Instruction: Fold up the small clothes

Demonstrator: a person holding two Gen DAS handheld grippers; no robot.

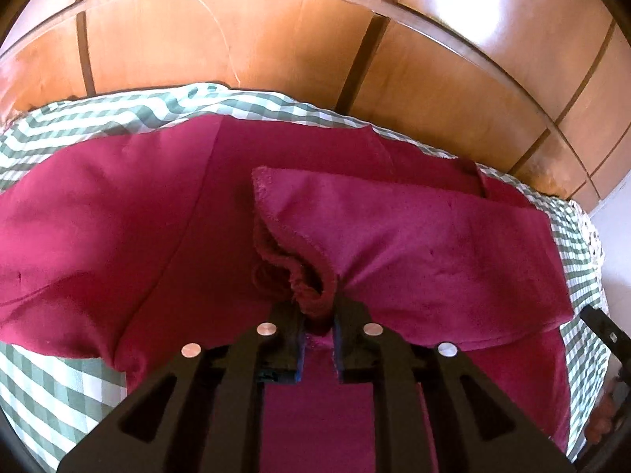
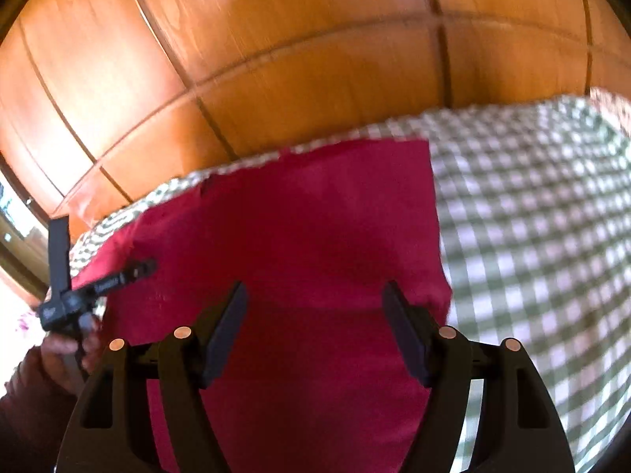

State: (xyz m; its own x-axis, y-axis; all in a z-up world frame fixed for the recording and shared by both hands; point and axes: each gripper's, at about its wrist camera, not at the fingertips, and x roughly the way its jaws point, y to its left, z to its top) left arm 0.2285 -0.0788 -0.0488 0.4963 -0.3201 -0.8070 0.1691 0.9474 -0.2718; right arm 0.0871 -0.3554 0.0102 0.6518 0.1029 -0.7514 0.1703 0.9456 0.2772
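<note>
A dark red garment lies spread on a green-and-white checked cloth. My left gripper is shut on a bunched hem of the garment, and a folded flap stretches from it to the right. In the right wrist view the same red garment lies flat on the checked cloth. My right gripper is open and empty just above the garment's near part. The left gripper shows at the left there, held by a hand.
Orange-brown wooden panels rise behind the cloth's far edge, also in the right wrist view. A piece of the right gripper shows at the right edge of the left wrist view. A window is at far left.
</note>
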